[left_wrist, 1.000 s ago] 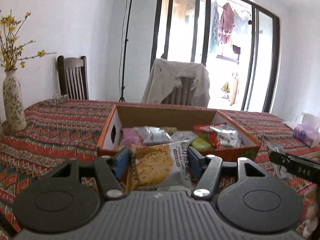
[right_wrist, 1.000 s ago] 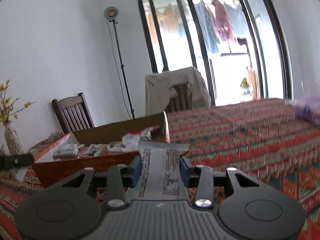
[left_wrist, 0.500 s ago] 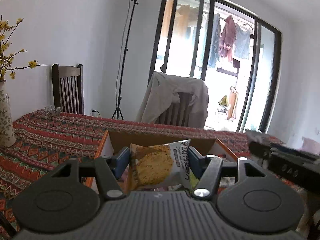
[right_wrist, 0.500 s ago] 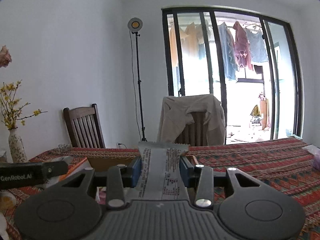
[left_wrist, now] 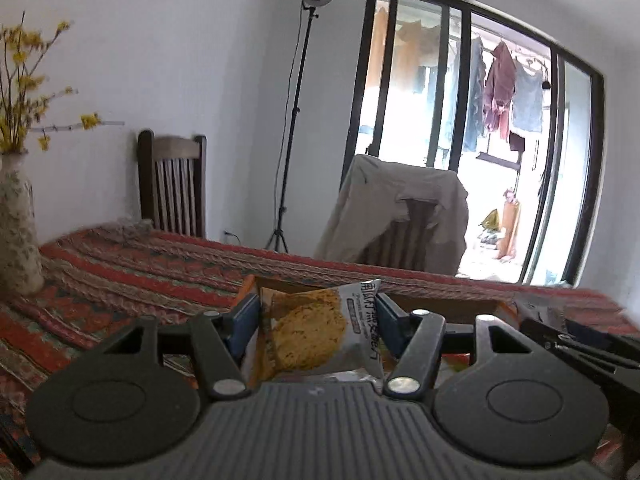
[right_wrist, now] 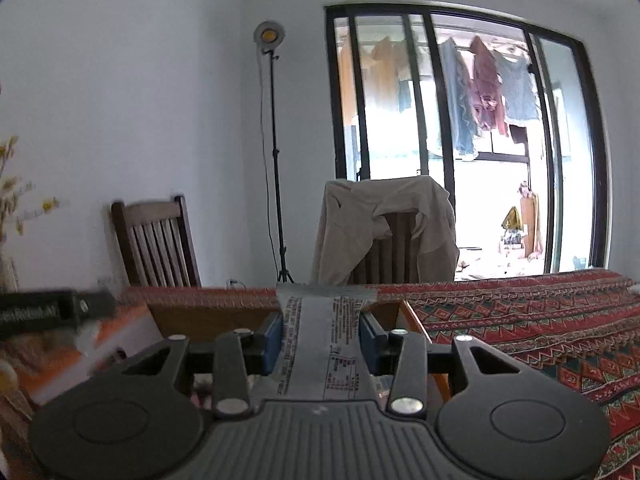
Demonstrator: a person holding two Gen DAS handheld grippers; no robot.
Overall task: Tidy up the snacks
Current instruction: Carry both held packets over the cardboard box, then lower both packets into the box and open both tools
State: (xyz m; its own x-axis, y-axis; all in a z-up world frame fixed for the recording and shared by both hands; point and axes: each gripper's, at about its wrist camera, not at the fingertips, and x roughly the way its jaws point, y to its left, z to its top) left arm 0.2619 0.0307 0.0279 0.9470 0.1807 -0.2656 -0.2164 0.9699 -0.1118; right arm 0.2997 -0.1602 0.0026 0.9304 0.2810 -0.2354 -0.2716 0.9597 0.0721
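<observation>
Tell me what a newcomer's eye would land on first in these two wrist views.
First, the cracker packet clamped between the left gripper pads, and the grey wrapper pinched in the right gripper, each filling the lower centre of its view. Just beyond both lies the orange cardboard box on the patterned tablecloth; behind, bright glass doors with hanging laundry.

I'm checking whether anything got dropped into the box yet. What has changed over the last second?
Nothing was let go. Both tools tipped upward: a second ago they looked down into the cardboard box, and now only its rim shows. The right tool swung left to face the box squarely. The left tool remains shut on the cracker packet, the right on the grey packet.
</observation>
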